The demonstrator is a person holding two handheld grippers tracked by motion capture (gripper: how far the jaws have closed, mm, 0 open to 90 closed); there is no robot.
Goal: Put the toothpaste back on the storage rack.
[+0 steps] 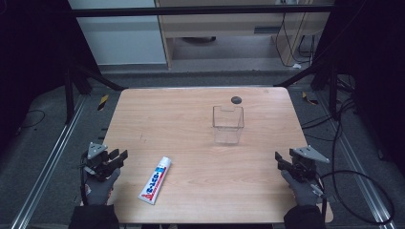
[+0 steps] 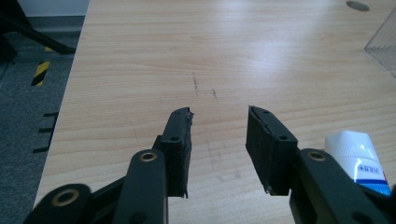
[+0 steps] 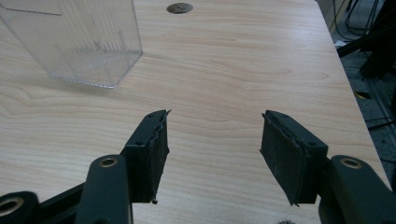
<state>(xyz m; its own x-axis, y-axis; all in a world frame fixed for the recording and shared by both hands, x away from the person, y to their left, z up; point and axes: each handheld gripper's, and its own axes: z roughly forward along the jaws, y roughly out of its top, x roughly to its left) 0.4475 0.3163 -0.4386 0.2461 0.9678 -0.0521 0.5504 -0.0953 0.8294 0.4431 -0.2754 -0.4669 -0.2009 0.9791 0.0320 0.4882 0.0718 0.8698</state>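
The toothpaste tube [image 1: 155, 180] lies flat on the tabletop [image 1: 191, 119] near the front edge, its white cap pointing away from the person and up toward the clear plastic container [image 1: 228, 124], which stands upright well apart from it, toward the far right. The left gripper [image 1: 118, 156] hovers just beside the tube at the tabletop's left edge, jaws parted with nothing between them; in the left gripper view the tube's cap [image 2: 357, 158] sits just outside the right-hand jaw. The right gripper [image 1: 279, 160] waits at the right edge, jaws also apart and empty, with the container [image 3: 74, 42] ahead of it.

The work appears to be at its start: picking up the tube, probably to put it in the container. To do this well, the left gripper should shift sideways until the tube lies between the jaws, turn so the jaws straddle its narrow width, and close around the middle of the body rather than the slick cap.
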